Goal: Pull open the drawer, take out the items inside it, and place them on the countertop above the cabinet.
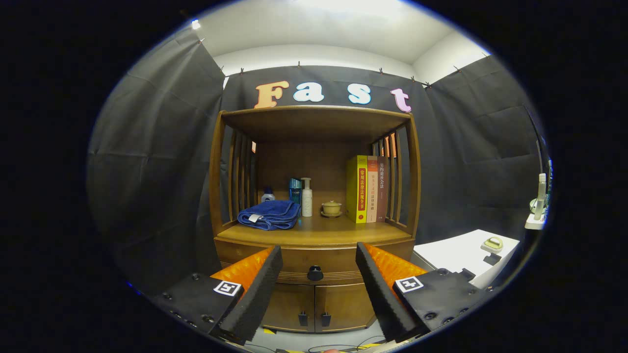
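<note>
Wooden cabinet (314, 206) faces you square on, its drawer (314, 267) closed, with the round knob (315, 273) at 12 o'clock between the spread, empty fingers of your gripper (319, 274), lined up for a straight pull. Whatever lies inside the drawer is hidden. On the countertop (338, 230), a folded towel (270, 214) sits at 10 o'clock and 3 books (367, 189) at 1 o'clock, leaving the front bare for placing.

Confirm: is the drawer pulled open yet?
No, the drawer sits flush in the cabinet, its knob untouched between and beyond the open gripper fingers.
</note>
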